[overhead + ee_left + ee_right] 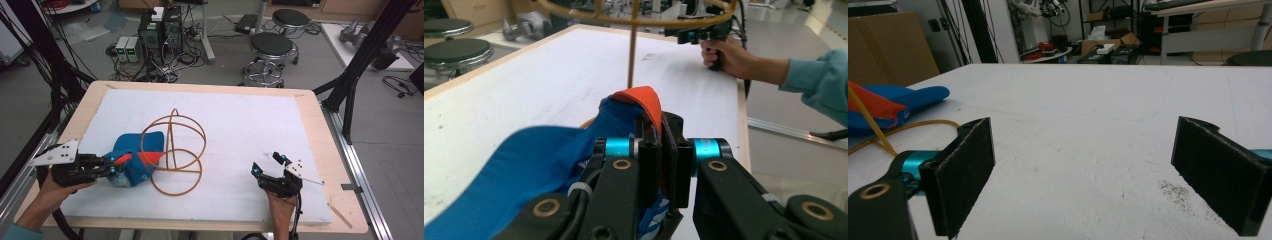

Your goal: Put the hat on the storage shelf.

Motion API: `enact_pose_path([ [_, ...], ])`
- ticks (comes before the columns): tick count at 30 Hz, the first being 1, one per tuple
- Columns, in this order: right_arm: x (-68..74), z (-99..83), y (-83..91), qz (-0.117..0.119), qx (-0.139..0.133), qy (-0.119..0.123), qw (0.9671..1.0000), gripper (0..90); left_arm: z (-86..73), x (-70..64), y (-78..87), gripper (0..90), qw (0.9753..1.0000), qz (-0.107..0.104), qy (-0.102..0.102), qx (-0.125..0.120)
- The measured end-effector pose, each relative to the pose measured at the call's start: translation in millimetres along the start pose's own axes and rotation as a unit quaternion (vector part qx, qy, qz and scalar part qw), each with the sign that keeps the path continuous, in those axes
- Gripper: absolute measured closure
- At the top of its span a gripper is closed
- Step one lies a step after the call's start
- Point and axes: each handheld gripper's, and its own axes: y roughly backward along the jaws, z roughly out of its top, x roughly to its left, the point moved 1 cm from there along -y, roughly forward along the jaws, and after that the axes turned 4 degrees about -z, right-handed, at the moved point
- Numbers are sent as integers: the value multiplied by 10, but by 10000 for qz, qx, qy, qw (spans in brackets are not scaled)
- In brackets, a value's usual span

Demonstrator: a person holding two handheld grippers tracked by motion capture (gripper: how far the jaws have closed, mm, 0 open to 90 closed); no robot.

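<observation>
A blue cap (131, 161) with an orange-red brim (149, 158) lies on the white mat (240, 125), left of centre. It leans against the base of a tan hoop frame (171, 130) made of rings. My left gripper (116, 164) comes in from the left and is shut on the cap. In the left gripper view the jaws (663, 150) pinch the orange edge (644, 100) above the blue cloth (524, 160). My right gripper (269, 164) stands open near the mat's front right, nothing between its pads (1083, 175). The cap (908, 100) and a hoop (913, 127) lie far off to its left.
The mat covers a pale wooden table (320, 125); most of its middle and right is bare. Beyond the far edge stand two black stools (270, 47), computer boxes (160, 30) and tangled cables. A black metal post (360, 65) rises at the right.
</observation>
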Motion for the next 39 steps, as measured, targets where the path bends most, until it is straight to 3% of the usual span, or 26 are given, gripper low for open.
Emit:
enact_pose_path([
  [9, 2, 0, -1, -14, -4, 12, 10000, 92, 180, -137, -30, 862, 9986, -469, -172, -147],
  [13, -3, 1, -3, -13, -18, 20, 10000, 93, 283, -223, -70, 862, 9969, -687, -359, -163],
  [18, 1, 0, -1, -12, 3, -2, 10000, 93, 391, -293, -93, 862, 9955, -794, -477, -205],
  [25, 1, 0, -2, -17, 2, -5, 10000, 93, 552, -335, -135, 863, 9952, -844, -343, -351],
  [26, -4, 1, -3, -12, -9, -4, 10000, 93, 590, -349, -151, 864, 9941, -963, -321, -377],
  [33, -6, 1, -2, -13, -7, -15, 10000, 92, 697, -418, -190, 864, 9897, -1273, -301, -575],
  [34, -6, 1, -2, -13, -7, -27, 10000, 93, 749, -439, -198, 864, 9875, -1388, -246, -705],
  [35, -5, 1, -2, -13, -7, -32, 10000, 92, 749, -439, -198, 864, 9875, -1388, -246, -705],
  [36, -5, 0, -3, -14, -14, -29, 10000, 93, 814, -466, -209, 864, 9852, -1498, -245, -791],
  [39, -6, 1, -4, -8, -19, -6, 10000, 92, 902, -508, -235, 864, 9835, -1580, -321, -818],
])
